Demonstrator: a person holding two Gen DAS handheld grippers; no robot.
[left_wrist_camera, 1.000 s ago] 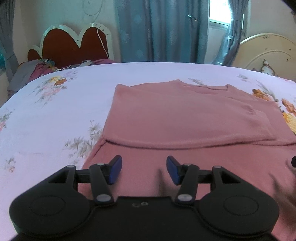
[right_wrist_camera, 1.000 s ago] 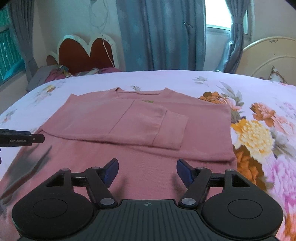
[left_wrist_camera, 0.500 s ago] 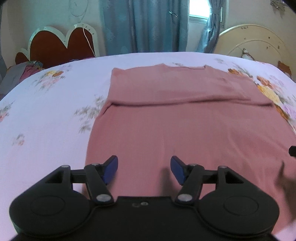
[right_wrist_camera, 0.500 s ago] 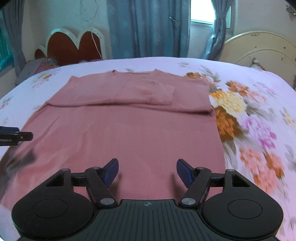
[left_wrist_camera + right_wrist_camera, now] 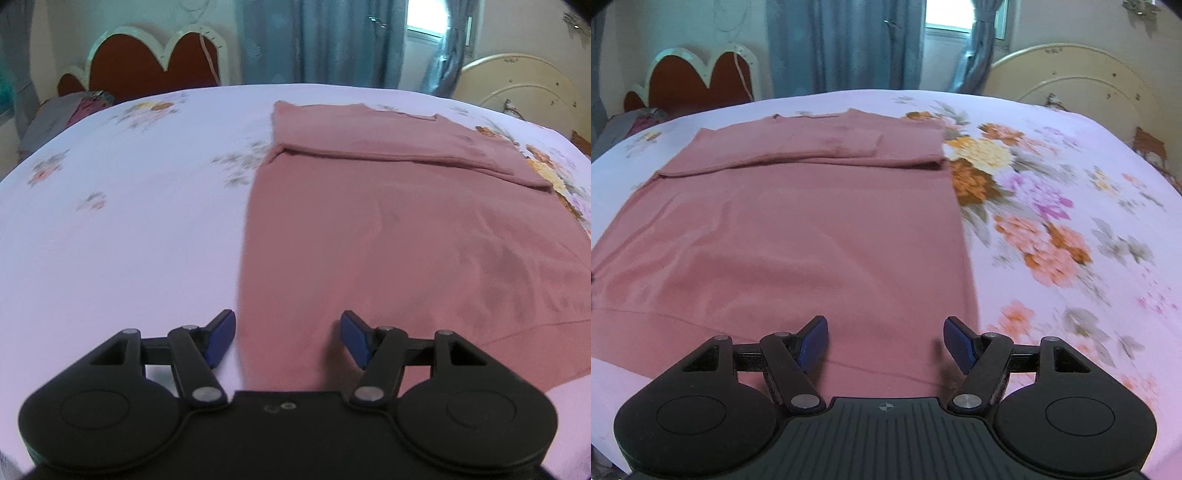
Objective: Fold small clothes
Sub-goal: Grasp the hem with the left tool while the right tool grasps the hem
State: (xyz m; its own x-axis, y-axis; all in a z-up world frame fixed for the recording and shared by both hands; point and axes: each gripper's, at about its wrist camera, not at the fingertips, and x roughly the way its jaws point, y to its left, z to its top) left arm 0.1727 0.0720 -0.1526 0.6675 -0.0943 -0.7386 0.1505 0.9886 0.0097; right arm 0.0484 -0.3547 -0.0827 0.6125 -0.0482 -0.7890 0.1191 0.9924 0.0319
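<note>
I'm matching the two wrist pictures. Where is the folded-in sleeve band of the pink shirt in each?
Left wrist: the sleeve band crosses the upper right, far end of the shirt.
Right wrist: sleeve band crosses the upper left.
Shared landmark: the red heart-shaped headboard, upper left in both.

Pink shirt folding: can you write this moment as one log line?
pink shirt: flat on bed, sleeves folded in | left gripper: open, near hem corner | right gripper: open, near hem corner
</note>
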